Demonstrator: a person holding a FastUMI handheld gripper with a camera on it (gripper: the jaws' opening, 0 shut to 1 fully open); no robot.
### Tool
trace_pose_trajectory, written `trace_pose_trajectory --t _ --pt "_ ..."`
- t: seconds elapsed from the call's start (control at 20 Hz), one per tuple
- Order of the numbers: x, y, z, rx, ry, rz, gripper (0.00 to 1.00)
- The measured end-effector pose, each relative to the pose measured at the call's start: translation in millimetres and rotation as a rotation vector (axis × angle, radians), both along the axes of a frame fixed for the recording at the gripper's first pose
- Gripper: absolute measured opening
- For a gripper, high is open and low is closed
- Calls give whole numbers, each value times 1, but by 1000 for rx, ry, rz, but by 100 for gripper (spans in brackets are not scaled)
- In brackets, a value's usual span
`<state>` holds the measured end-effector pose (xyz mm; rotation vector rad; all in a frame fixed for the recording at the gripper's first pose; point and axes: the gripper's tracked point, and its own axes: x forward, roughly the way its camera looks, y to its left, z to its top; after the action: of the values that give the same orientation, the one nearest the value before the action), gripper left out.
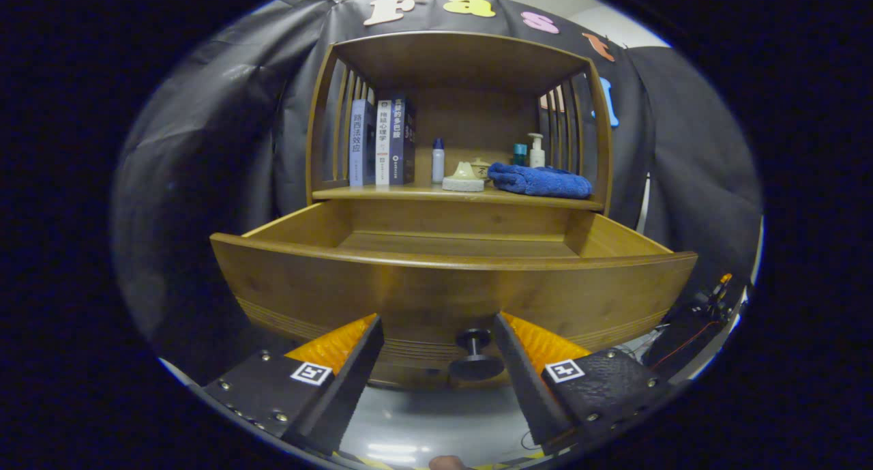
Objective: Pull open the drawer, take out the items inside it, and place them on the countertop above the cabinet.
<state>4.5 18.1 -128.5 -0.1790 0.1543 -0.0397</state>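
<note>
Gripper view, looking straight at a wooden cabinet [455, 54] that stands against a black cloth wall [204, 136]. At about eleven o'clock from the middle, inside the cabinet's open shelf, three books [382, 142] stand upright side by side against the slatted left side. Just right of them, near twelve o'clock, stands a small white bottle with a blue cap [438, 160]. Beside it lies a pale soap dish [464, 178] with a pale lump on it, and a small lidded jar sits just behind. Further right, toward one o'clock, a folded blue towel [540, 181] rests on the countertop [409, 192]. Behind the towel stand a teal bottle [520, 154] and a white pump bottle [537, 149], close to the slatted right side.

Below the countertop, the drawer [450, 289] is pulled well out toward the camera. Its curved wooden front spans from nine o'clock to three o'clock. The part of the drawer floor that can be seen over the front shows bare wood; the near part is hidden behind the front.

At six o'clock, a dark round knob [475, 355] sticks out of the drawer front. The gripper [436, 353] is spread wide, its left finger at seven o'clock and its right finger at five o'clock. The knob sits between the fingers, nearer the right one, and neither finger presses on it. Beneath the fingers lies a pale grey floor [423, 422]. At four o'clock, beside the drawer's right end, some dark equipment with wires [702, 306] is visible.
</note>
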Motion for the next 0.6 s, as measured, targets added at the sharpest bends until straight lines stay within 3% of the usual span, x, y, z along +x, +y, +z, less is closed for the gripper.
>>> trace_pose_trajectory --t 0.2,0.6 --pt "8 6 -5 -110 -15 -26 100" --pt "23 3 0 -108 -25 -16 99"
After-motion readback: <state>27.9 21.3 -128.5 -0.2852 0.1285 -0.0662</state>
